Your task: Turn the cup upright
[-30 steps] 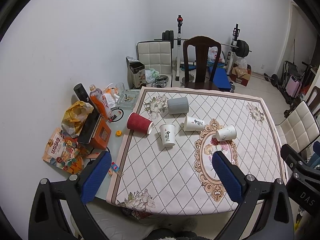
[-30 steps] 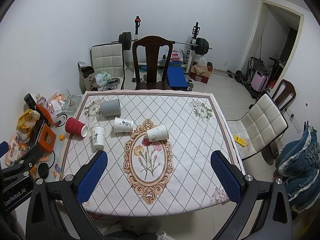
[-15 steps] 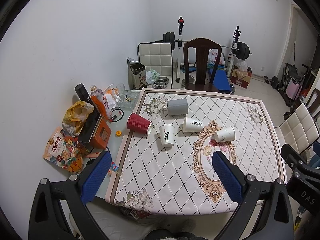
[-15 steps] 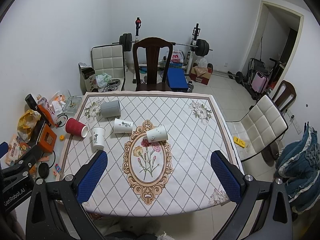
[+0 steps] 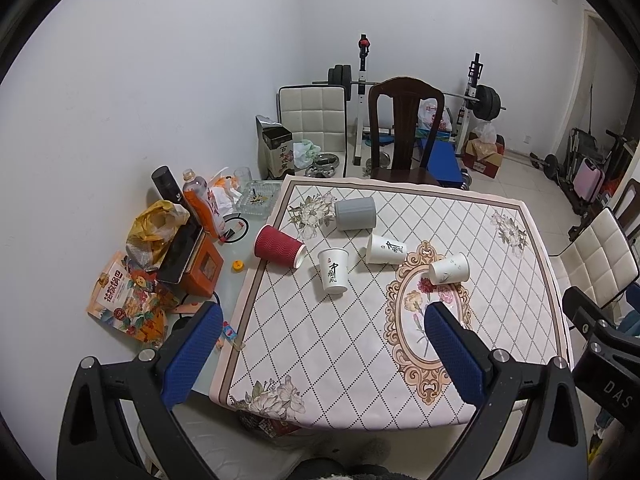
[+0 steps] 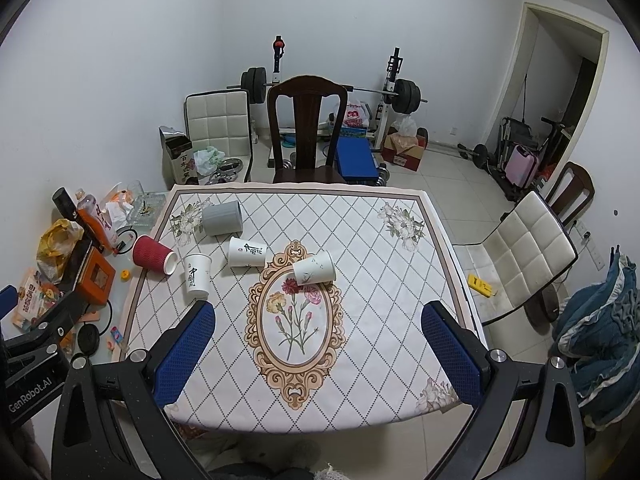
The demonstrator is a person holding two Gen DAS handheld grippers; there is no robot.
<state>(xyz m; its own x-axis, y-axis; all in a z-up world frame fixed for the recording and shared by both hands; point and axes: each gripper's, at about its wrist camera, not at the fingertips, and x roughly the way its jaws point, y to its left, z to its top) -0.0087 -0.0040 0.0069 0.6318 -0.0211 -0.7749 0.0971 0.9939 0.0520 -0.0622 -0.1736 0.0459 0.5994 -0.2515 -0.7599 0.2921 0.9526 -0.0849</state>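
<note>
Several cups lie on their sides on the patterned tablecloth (image 5: 360,352): a red ribbed cup (image 5: 279,246) (image 6: 154,255), a grey cup (image 5: 355,213) (image 6: 222,218), a white cup with black characters (image 5: 333,271) (image 6: 197,275), a second white printed cup (image 5: 385,249) (image 6: 247,252) and a plain white cup (image 5: 449,268) (image 6: 313,267). My left gripper (image 5: 320,348) is open and empty, high above the table's near edge. My right gripper (image 6: 316,344) is open and empty, also high above the table.
Bags, a bottle and an orange box (image 5: 202,268) crowd the glass strip left of the cloth. A dark wooden chair (image 6: 306,128) stands at the far side, a white chair (image 6: 520,252) at the right. Weight equipment lines the back wall.
Both grippers have risen and drawn back a little, so the table looks slightly smaller. The cups have not moved and both jaws stay open.
</note>
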